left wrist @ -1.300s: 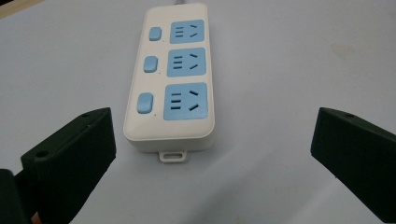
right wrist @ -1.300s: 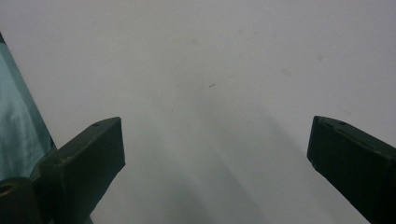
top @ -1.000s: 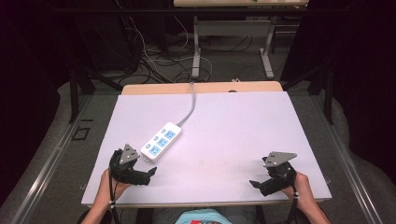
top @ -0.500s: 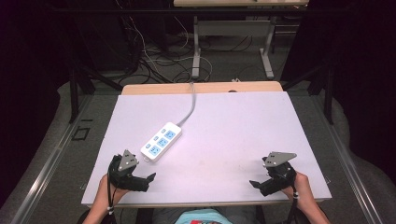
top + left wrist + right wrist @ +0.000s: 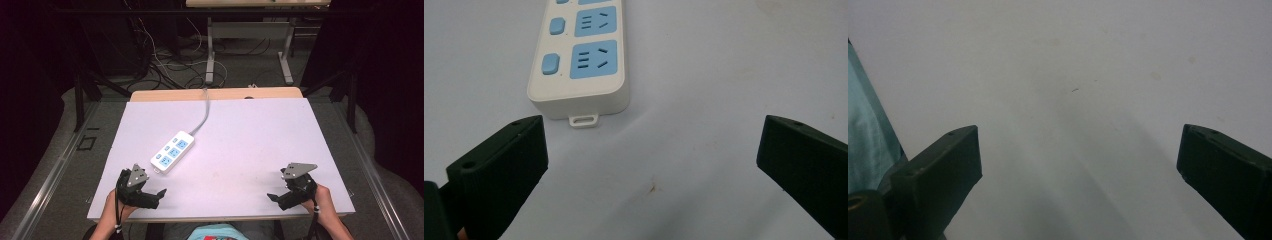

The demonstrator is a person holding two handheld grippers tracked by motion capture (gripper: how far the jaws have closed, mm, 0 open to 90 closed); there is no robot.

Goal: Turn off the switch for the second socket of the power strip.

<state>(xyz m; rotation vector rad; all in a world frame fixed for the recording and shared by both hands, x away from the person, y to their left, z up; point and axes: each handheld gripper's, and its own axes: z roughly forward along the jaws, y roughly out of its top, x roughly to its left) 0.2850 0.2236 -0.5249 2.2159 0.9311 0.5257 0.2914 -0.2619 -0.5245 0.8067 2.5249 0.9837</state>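
At the near edge of the white table (image 5: 260,150), the left gripper (image 5: 159,194) rested with its jaws spread wide and empty, aimed toward the power strip (image 5: 172,152) lying just ahead of it and not touching it. Across the table, well apart, the right gripper (image 5: 272,197) sat equally released, its jaws parted over bare tabletop with nothing between them. Judged from this layout, the work on the strip had barely begun: nothing was grasped, no plug was in any socket, and the approach and the grip itself remained to be made. In the left gripper view, the strip's blunt end with its small hanging tab (image 5: 583,121) faced the jaws, slightly left of centre between them. The strip lay flat, blue sockets up, on the left half of the table, its long axis running diagonally from near-left to far-right. Its grey cable (image 5: 204,112) left the far end and ran toward the table's back edge, dropping out of sight there.
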